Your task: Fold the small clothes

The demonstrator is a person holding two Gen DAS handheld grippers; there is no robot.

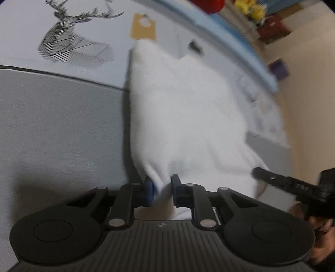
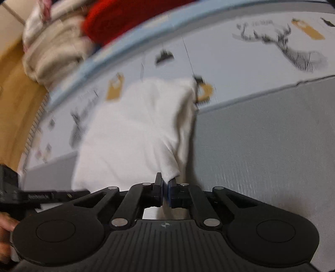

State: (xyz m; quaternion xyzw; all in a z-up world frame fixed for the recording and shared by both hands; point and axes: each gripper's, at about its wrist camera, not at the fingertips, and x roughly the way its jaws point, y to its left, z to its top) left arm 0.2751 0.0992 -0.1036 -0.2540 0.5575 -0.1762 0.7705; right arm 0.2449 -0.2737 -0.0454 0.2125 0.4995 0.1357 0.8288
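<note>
Both jaws pinch the white cloth [image 1: 184,117]: left gripper [image 1: 162,187] on its near left corner, right gripper [image 2: 165,188] on its near right. It lies on the grey mat [image 1: 62,129]. Thin bites could slip out, so the fold goes crooked.

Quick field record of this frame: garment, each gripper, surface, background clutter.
garment: white cloth, lying spread on the surface, near corners gathered up
left gripper: shut on a near corner of the white cloth
right gripper: shut on the other near corner of the white cloth
surface: grey mat near, pale sheet with a deer print beyond
background: red fabric and beige folded textiles past the far edge, blurred
fold status: not yet folded over
</note>
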